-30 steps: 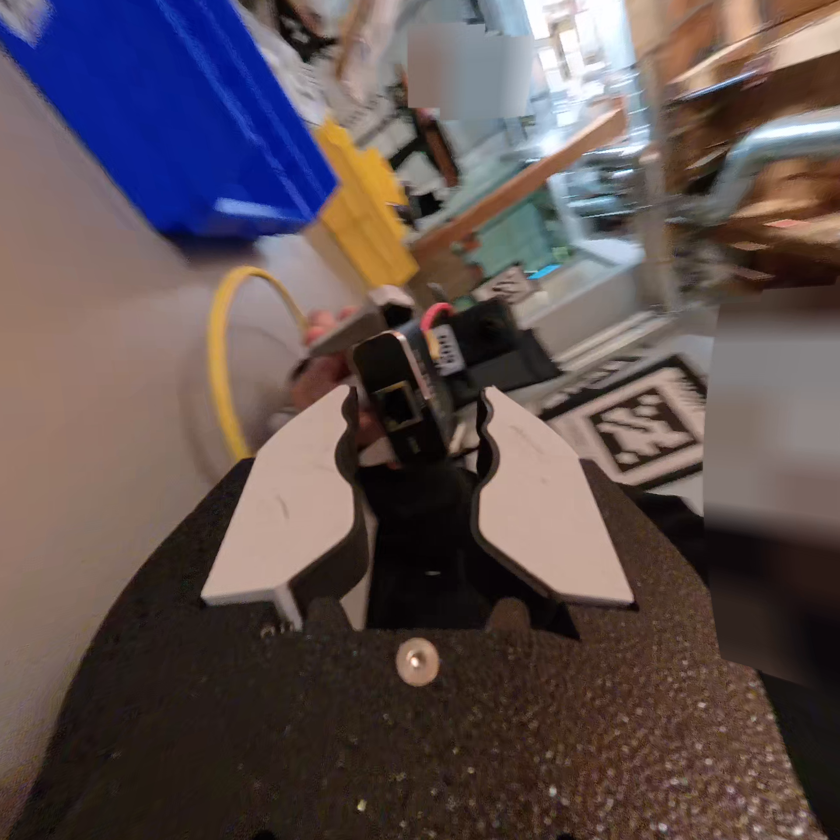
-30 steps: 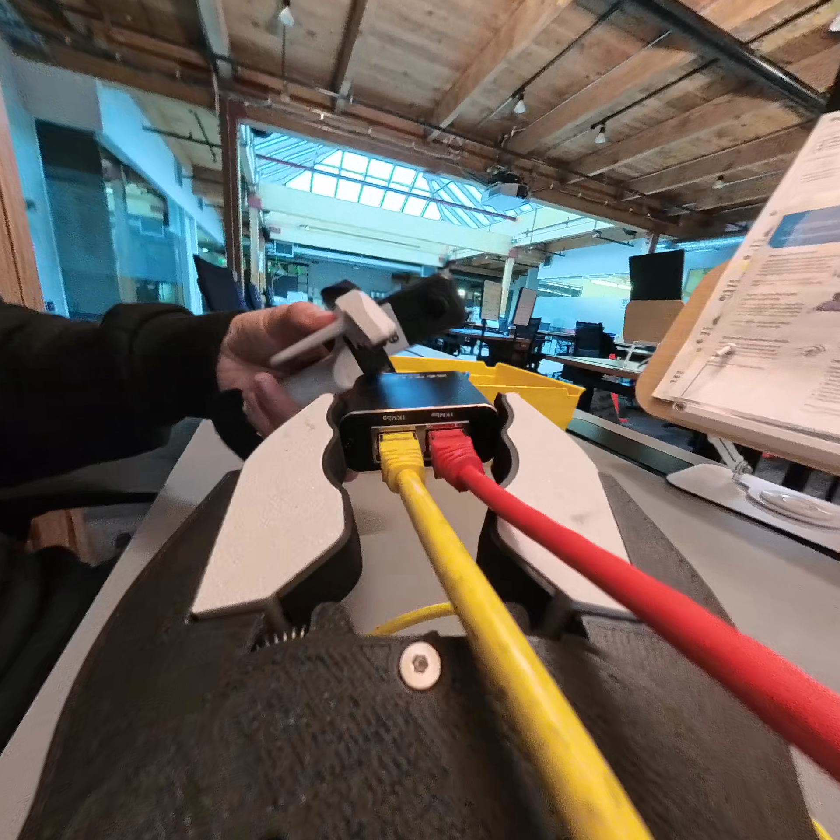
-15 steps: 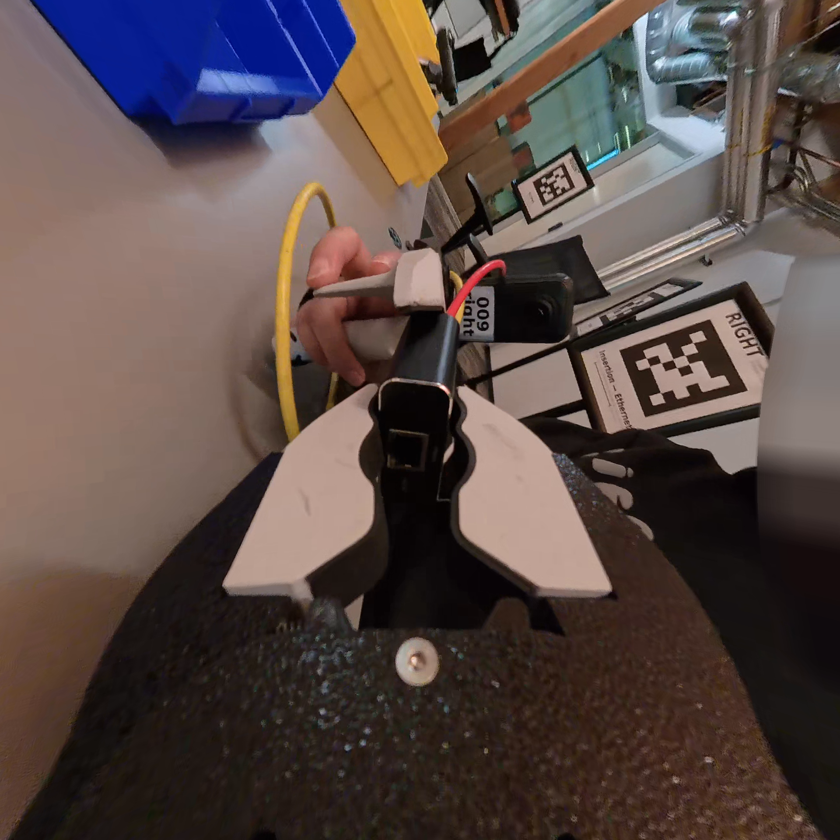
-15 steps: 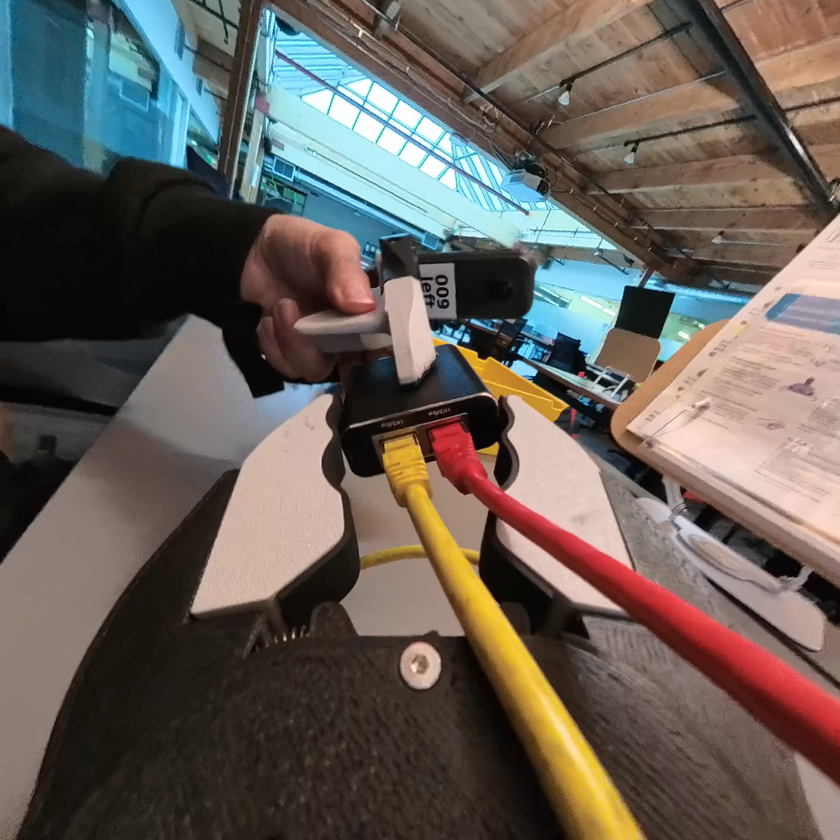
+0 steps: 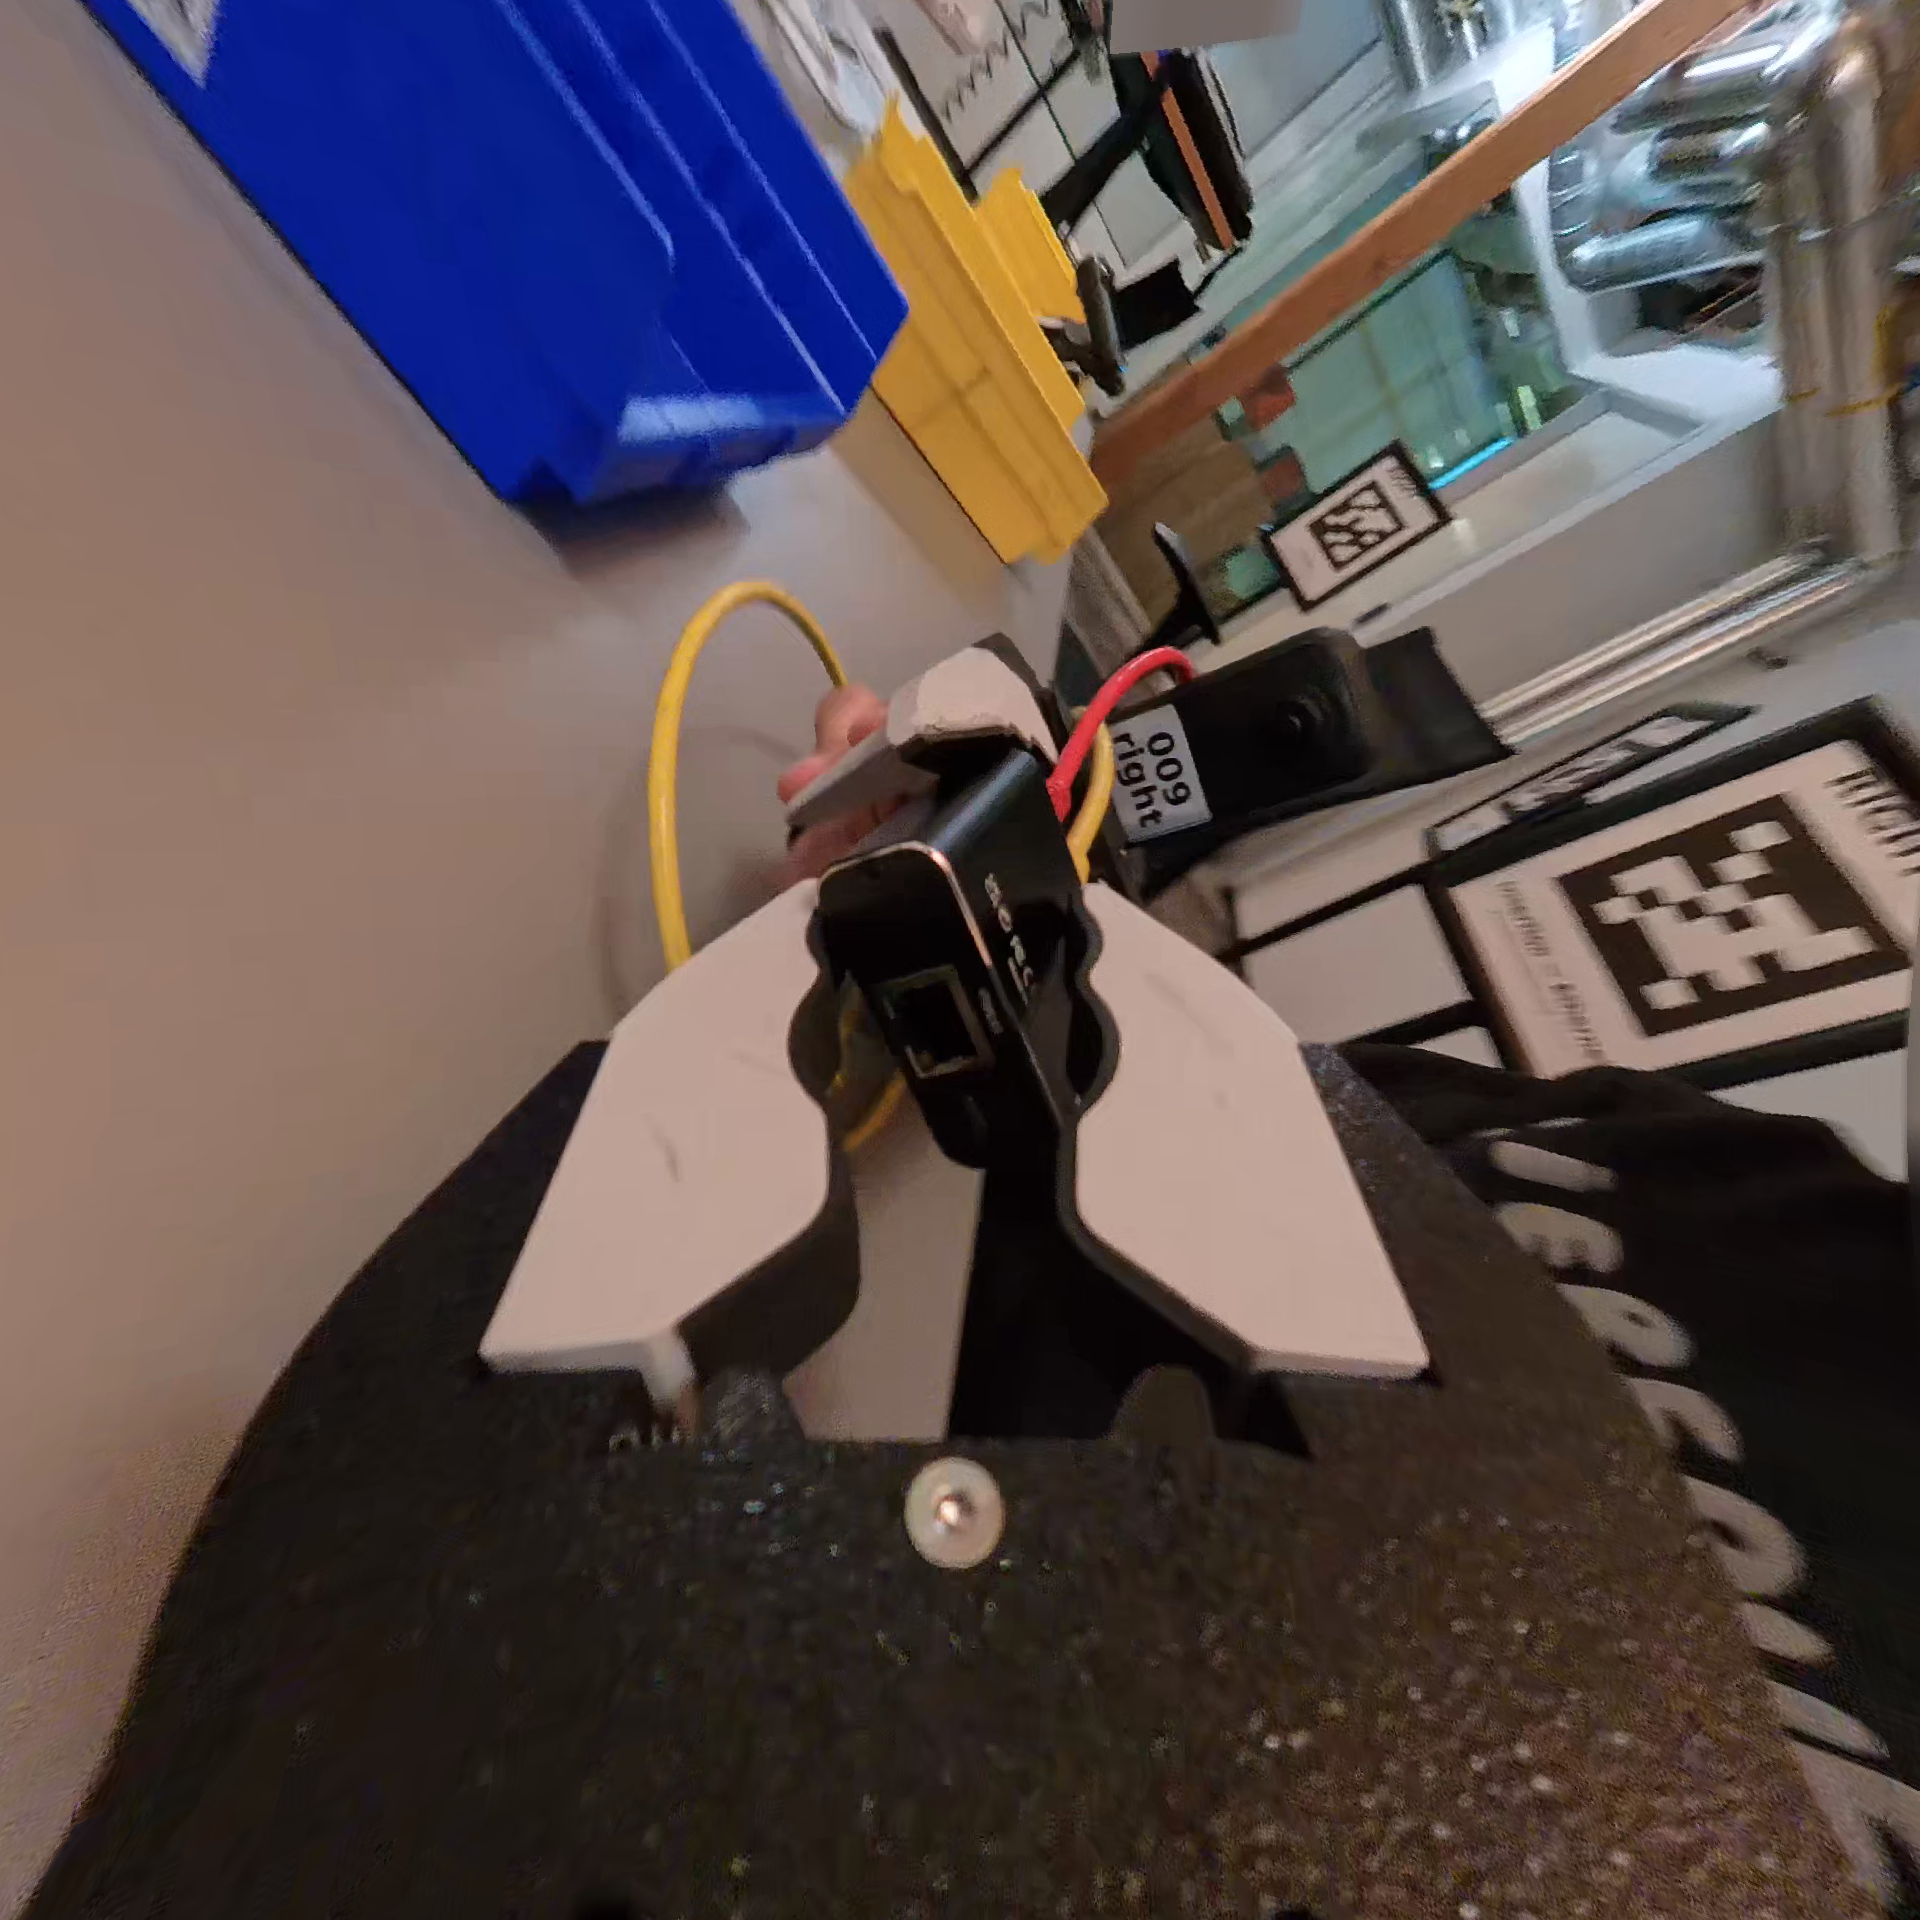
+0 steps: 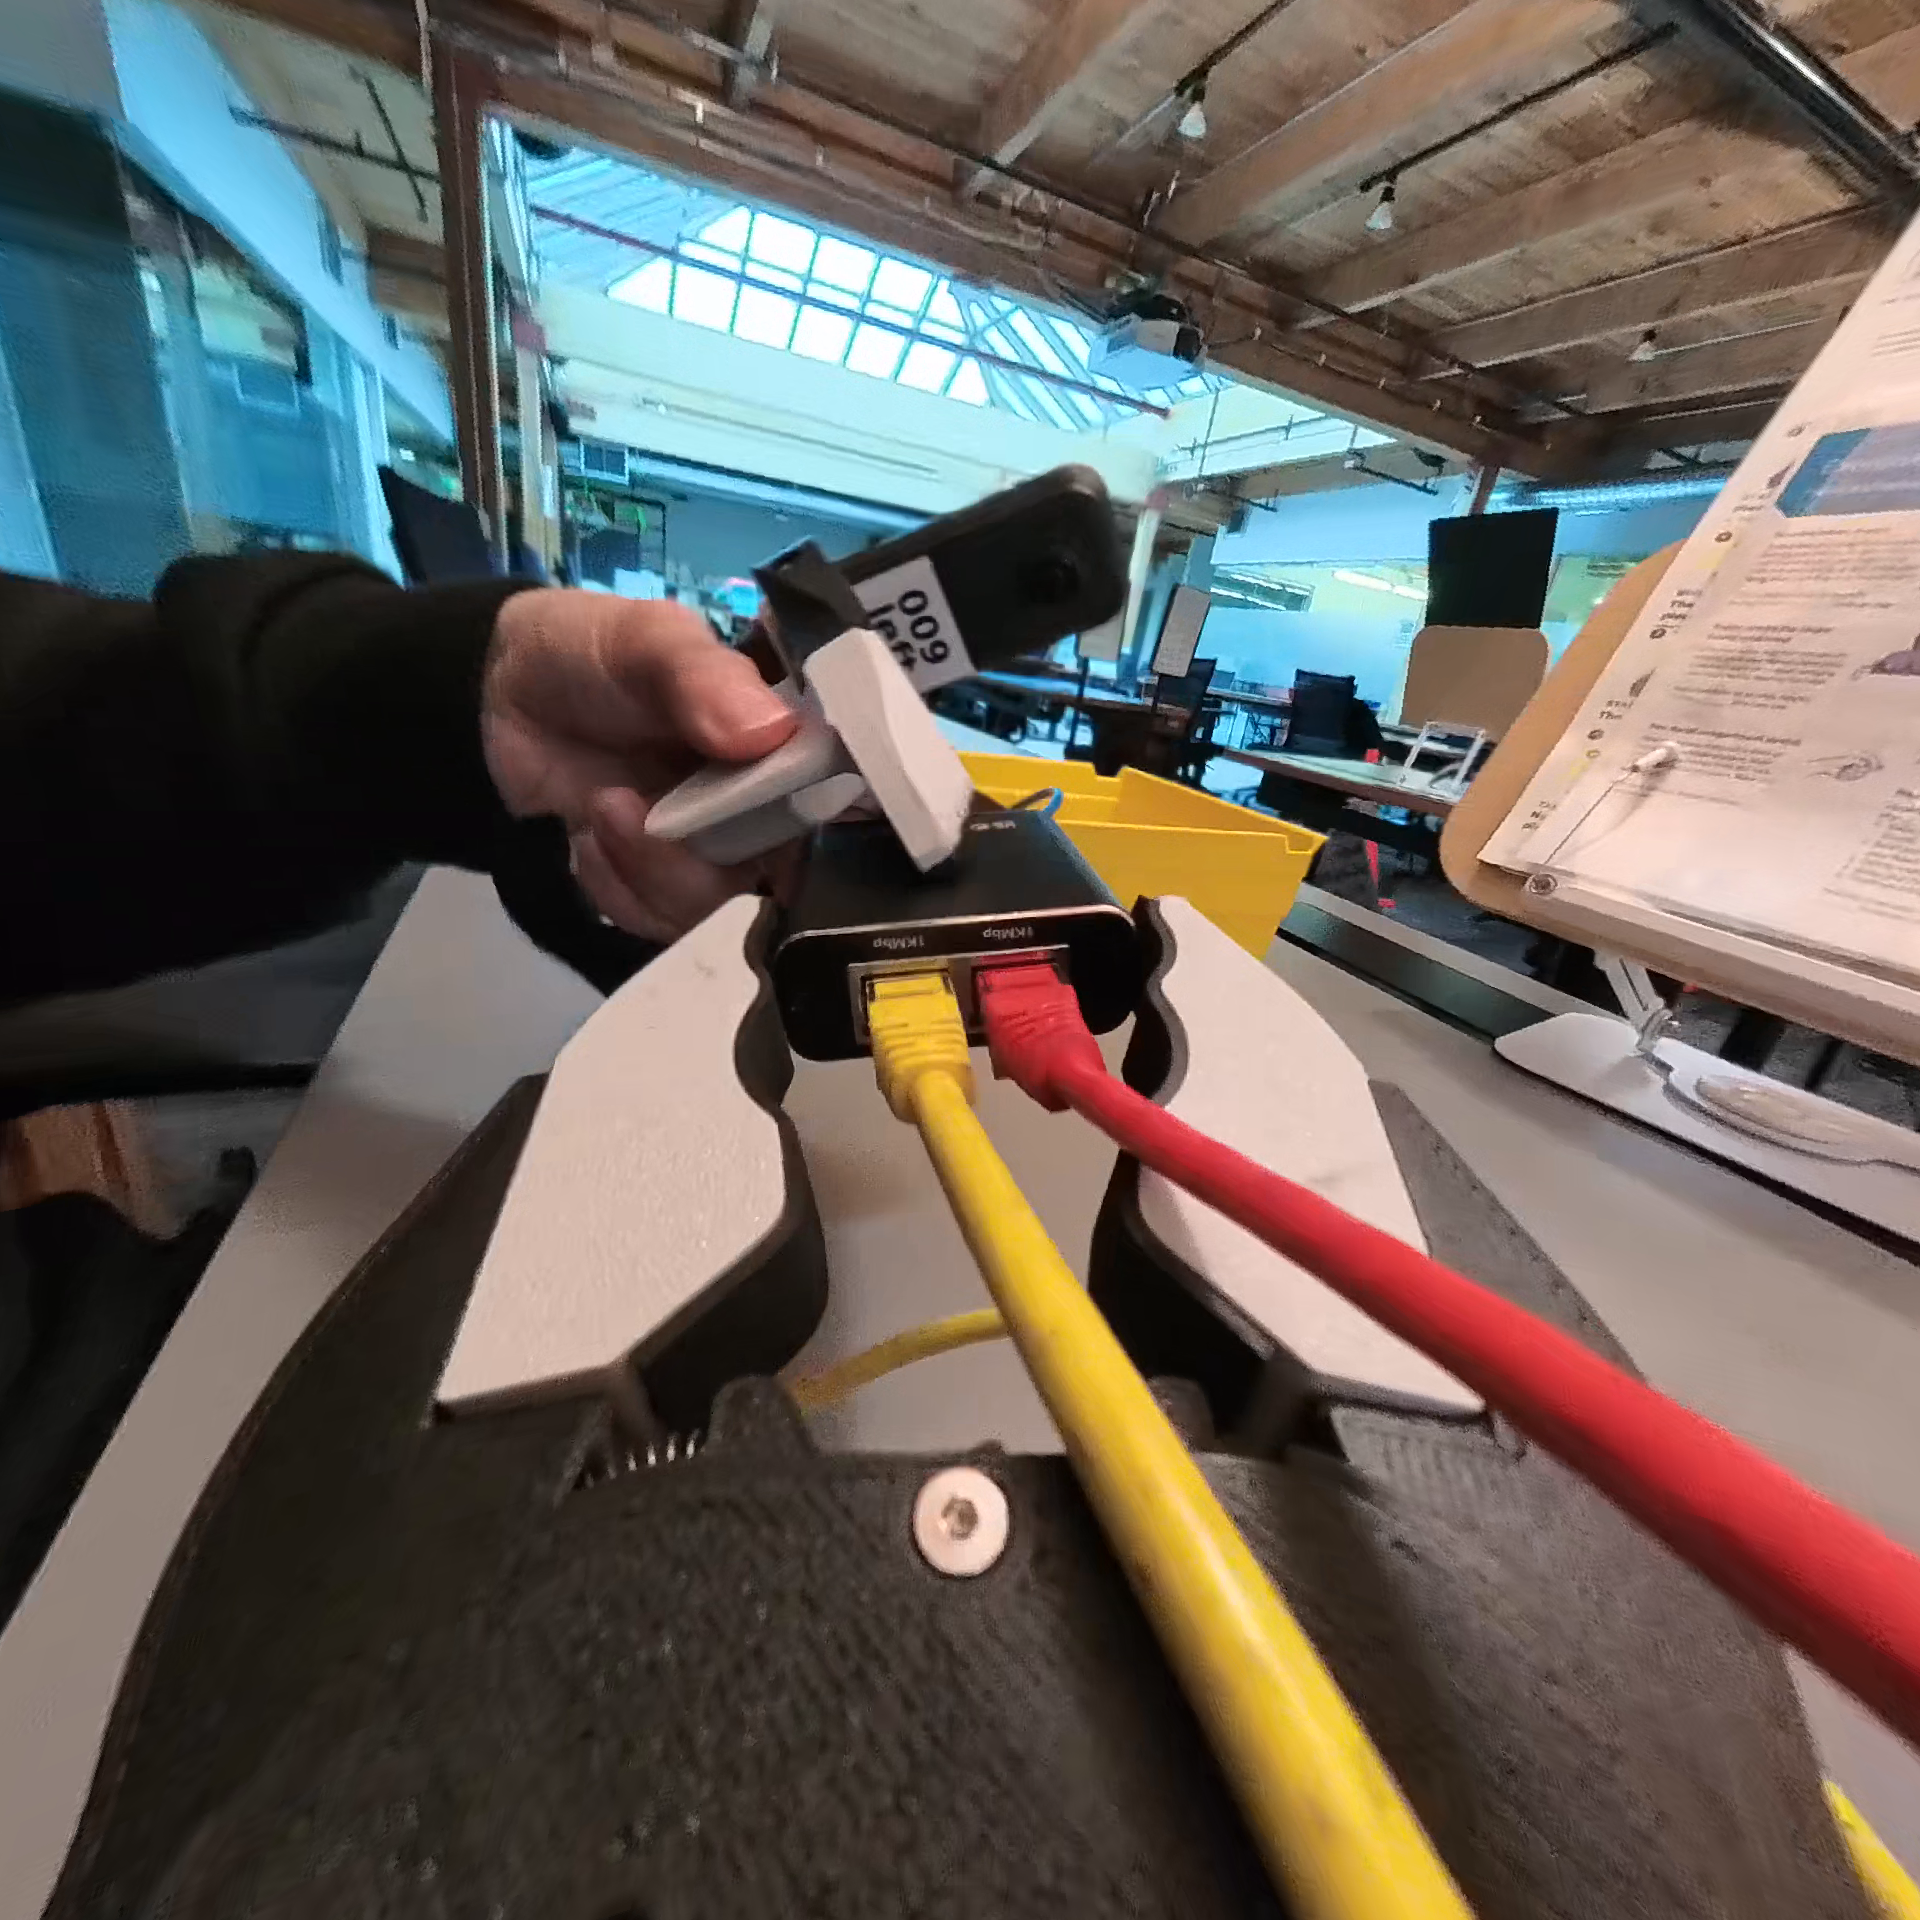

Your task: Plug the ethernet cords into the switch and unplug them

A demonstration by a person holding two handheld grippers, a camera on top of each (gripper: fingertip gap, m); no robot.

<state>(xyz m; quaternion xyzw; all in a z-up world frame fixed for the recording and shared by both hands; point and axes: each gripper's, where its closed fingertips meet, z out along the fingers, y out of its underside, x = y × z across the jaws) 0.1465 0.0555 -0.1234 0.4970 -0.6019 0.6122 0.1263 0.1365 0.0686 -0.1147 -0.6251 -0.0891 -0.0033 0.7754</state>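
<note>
Right wrist view, tongs (image 6: 956,977) gripping switch (image 6: 951,940)

Black switch with a yellow and a red cord, among blue and yellow bins

The switch (image 6: 951,940) is glossy black with a silver-edged face; in it sit a yellow cord (image 6: 1091,1340) and, right of that, a red cord (image 6: 1455,1340). Beyond the switch stand a blue bin (image 5: 499,239) and a yellow bin (image 5: 977,353); to its right, a black-and-white checker-patterned marker card (image 5: 1725,914). The gripper fingers (image 6: 634,1174) are pale grey over black.
</note>
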